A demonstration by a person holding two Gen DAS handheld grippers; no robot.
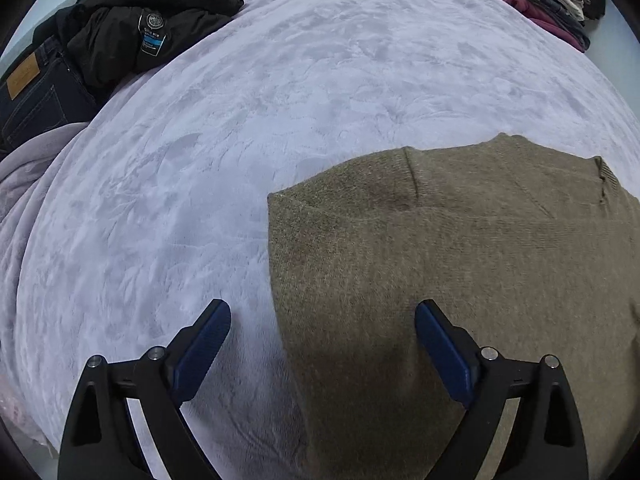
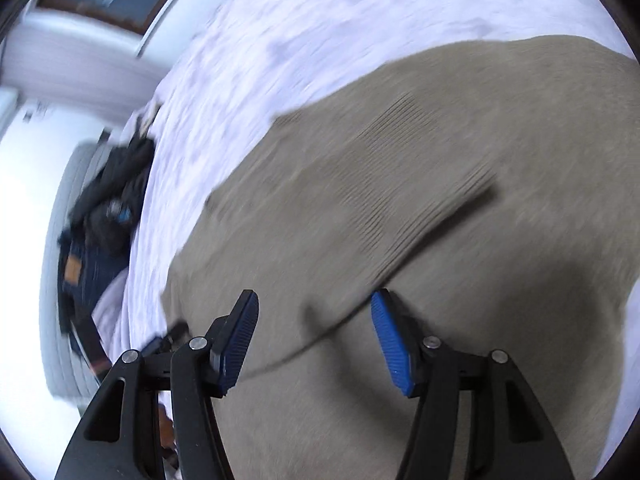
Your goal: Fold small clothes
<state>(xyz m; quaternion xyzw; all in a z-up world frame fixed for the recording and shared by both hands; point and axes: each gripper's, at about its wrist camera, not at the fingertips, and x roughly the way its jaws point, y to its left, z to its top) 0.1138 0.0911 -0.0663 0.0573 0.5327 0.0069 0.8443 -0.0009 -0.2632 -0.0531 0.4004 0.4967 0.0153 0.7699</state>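
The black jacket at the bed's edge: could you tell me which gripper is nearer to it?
Left, seemingly. The left gripper straddles the brown sweater's edge on the jacket side; the right gripper hangs over the sweater's middle, farther off.

Right gripper [image 2: 314, 312] seen above tan knit garment [image 2: 440, 184], jaws apart, nothing clamped between blue pads [image 2: 390, 344]. Garment spread on pale lilac plush blanket [image 2: 288, 40], ribbed band and folded edge running diagonally across it. Gripper shadow cast on knit at right. Dark clothes pile [image 2: 108, 208] blurred at left blanket edge. Whole view smeared by motion blur.
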